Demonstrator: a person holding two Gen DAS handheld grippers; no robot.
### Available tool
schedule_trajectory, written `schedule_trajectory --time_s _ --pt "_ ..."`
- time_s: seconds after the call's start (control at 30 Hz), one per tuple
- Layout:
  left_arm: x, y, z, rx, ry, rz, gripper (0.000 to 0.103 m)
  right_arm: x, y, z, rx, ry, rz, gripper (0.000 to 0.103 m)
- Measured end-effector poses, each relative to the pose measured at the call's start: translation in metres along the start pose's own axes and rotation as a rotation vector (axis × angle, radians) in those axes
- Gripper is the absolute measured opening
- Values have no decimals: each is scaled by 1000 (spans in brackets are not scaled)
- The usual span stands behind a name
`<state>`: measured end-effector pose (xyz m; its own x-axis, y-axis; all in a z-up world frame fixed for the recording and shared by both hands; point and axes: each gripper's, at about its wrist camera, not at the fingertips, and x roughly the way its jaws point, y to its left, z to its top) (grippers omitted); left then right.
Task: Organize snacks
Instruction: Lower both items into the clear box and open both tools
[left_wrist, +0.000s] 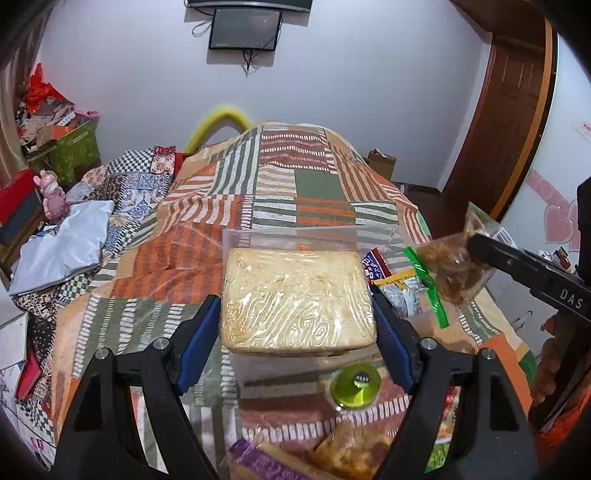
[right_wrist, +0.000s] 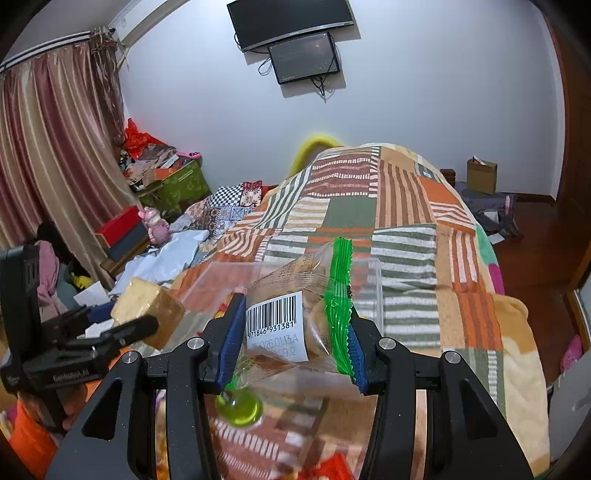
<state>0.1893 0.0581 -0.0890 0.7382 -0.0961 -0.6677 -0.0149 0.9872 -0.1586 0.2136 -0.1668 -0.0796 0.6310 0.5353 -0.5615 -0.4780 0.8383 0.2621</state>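
My left gripper (left_wrist: 297, 314) is shut on a plastic-wrapped bread loaf (left_wrist: 295, 299) and holds it above the patchwork bedspread (left_wrist: 280, 184). The loaf also shows in the right wrist view (right_wrist: 147, 310). My right gripper (right_wrist: 291, 332) is shut on a clear snack bag with green seams and a barcode label (right_wrist: 295, 325), held in the air. That bag shows in the left wrist view (left_wrist: 450, 273) to the right of the loaf. A clear plastic box (left_wrist: 314, 236) lies on the bed behind the loaf.
On the bed below lie a green-lidded jar (left_wrist: 354, 386), a purple packet (left_wrist: 258, 461), a pastry bag (left_wrist: 354, 450) and small packets (left_wrist: 399, 288). Clutter, boxes and a pink figurine (left_wrist: 51, 199) stand left of the bed. A wooden door (left_wrist: 506, 122) is at right.
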Motion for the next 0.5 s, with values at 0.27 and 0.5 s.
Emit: schedule_trajectory --time_s 0.27,0.5 --pt "40 -4 7 7 50 -20 79 37 2 4 -27 52 9 45" --pt "66 -9 9 25 75 -20 79 65 1 0 -54 116 8 45"
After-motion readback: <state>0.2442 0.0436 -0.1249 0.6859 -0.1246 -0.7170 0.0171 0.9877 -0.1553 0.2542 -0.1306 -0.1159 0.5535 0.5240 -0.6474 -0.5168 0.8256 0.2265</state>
